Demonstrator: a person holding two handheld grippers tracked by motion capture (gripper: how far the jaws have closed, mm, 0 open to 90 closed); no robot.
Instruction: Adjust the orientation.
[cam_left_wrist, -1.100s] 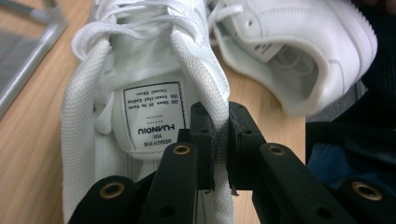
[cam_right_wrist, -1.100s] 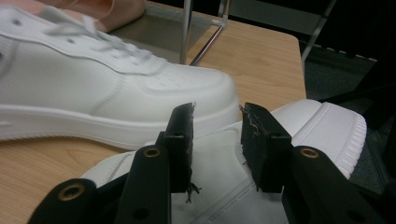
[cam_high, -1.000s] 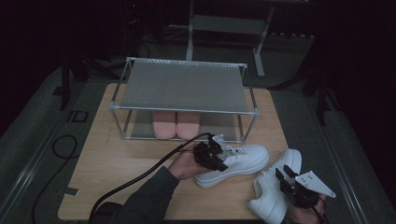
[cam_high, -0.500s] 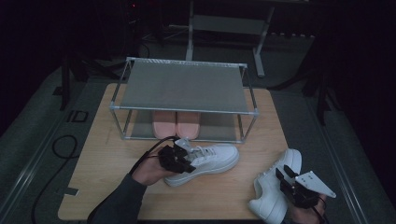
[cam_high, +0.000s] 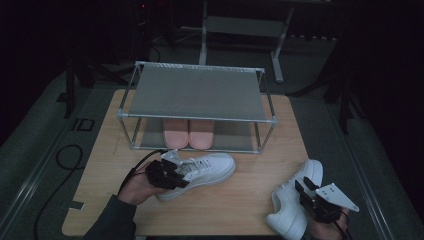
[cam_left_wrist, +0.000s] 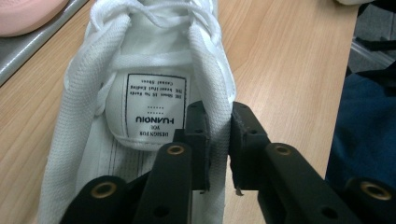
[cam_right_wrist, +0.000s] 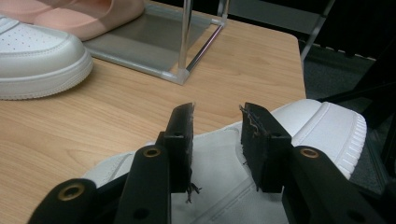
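Note:
One white sneaker (cam_high: 207, 169) lies on the wooden table (cam_high: 240, 200) just in front of the rack, toe to the right. My left gripper (cam_high: 171, 173) is shut on the right side wall of its heel opening. In the left gripper view the jaws pinch that padded collar (cam_left_wrist: 219, 135), beside the printed insole label (cam_left_wrist: 152, 105). A second white sneaker (cam_high: 291, 200) lies at the table's front right. My right gripper (cam_high: 306, 191) stands open over it. The right gripper view shows the sneaker's upper (cam_right_wrist: 219, 163) between the parted fingers (cam_right_wrist: 182, 135).
A metal two-shelf rack (cam_high: 195, 92) stands at the back of the table. A pair of pink slippers (cam_high: 189, 132) sits on its lower shelf. Its corner post (cam_right_wrist: 183, 42) stands ahead of my right gripper. The table's right edge is close to the second sneaker.
My left gripper has carried the first sneaker to the left, to a spot in front of the pink slippers. The right gripper and second sneaker have not moved.

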